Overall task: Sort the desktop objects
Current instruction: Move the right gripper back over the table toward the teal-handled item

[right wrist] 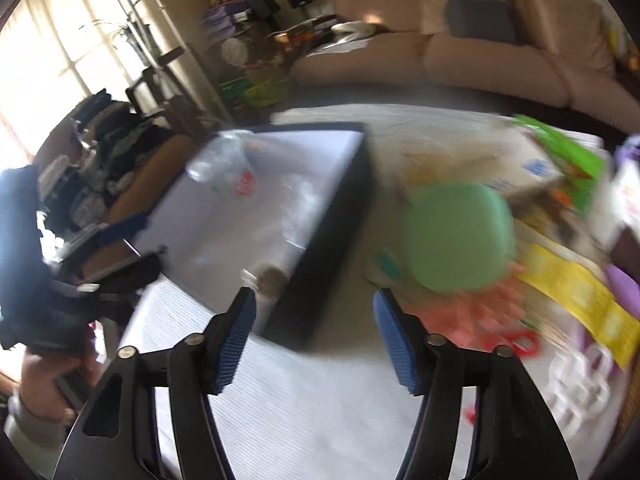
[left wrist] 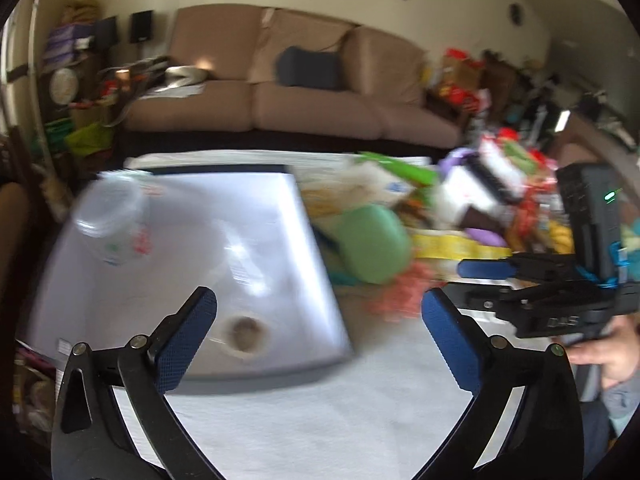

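Between picks. Left gripper [left wrist: 320, 320] jaws wide apart, empty, near box [left wrist: 120, 300]. Right gripper [right wrist: 314, 336] jaws apart, empty. Clear cup [left wrist: 112, 220] in box, far left. Next: likely green lid [right wrist: 460, 236] in clutter right of box; needs approach, closing.

We hold our left gripper [left wrist: 320, 336] angled down, its two blue-padded fingers [left wrist: 188, 340] spread very wide, with nothing between them and nothing touching the pads. Our right gripper [right wrist: 314, 340] also tilts downward, its jaws parted less widely than the left's, and the gap between its blue pads is likewise empty. In the left wrist view the right gripper [left wrist: 460, 284] shows from the side at the right edge, with our right hand [left wrist: 612, 356] wrapped around its black handle. In the right wrist view our left hand [right wrist: 44, 376] shows at the lower left edge, blurred, gripping the left tool's dark body.
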Motion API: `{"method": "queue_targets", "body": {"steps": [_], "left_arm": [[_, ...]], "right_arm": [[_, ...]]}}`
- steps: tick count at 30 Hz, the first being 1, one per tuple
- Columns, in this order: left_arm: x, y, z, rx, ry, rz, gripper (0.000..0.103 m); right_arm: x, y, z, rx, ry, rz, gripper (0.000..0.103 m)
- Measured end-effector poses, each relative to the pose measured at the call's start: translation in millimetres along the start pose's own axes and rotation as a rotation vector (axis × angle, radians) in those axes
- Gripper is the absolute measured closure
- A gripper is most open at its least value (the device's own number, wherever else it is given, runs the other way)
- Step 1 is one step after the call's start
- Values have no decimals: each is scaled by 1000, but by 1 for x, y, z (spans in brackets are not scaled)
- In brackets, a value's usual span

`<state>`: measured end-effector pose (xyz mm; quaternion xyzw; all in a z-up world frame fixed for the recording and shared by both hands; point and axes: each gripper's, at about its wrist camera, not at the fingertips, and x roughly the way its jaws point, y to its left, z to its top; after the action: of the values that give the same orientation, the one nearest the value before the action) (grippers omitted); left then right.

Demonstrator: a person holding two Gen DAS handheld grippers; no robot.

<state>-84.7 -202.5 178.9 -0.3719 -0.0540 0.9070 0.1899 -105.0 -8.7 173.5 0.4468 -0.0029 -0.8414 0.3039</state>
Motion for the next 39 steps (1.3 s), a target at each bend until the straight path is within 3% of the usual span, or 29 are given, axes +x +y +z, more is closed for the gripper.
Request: {"method": "queue_targets", "body": {"steps": [2,5,10,14,20,25,31,36,39], "left_arm": [[9,-22,-14,-19,16,-96,0],[28,-51,-30,-41,57,-161,0],[63,-78,-56,-65,115,-168,0],[91,-93,-75,11,158,-81,0],[123,-100,-83,10,161,-24,0],[138,-78,-76,-115,118,-75,0],[153,-70,-55,-172,81,-107,0],[166,-92,-40,-101,65,-62,0],[169,-97,-36,-132,19,44,0]], "right_arm": [[-19,-21,-24,16,-20,-47,32],[-47,-61,-62,60,-40,-136,26],[-67,-115,-110,144,-33,-186,22],[-67,-132,-133,174,-41,-153,22],[-53,-123,-135,157,-50,-84,22],[-49,-120,-134,142,-47,-46,22],[-45,-125,-134,147,-26,-15,22],[-37,-127,-133,152,-7,7,22],[-36,-127,-132,147,-7,16,22]]}}
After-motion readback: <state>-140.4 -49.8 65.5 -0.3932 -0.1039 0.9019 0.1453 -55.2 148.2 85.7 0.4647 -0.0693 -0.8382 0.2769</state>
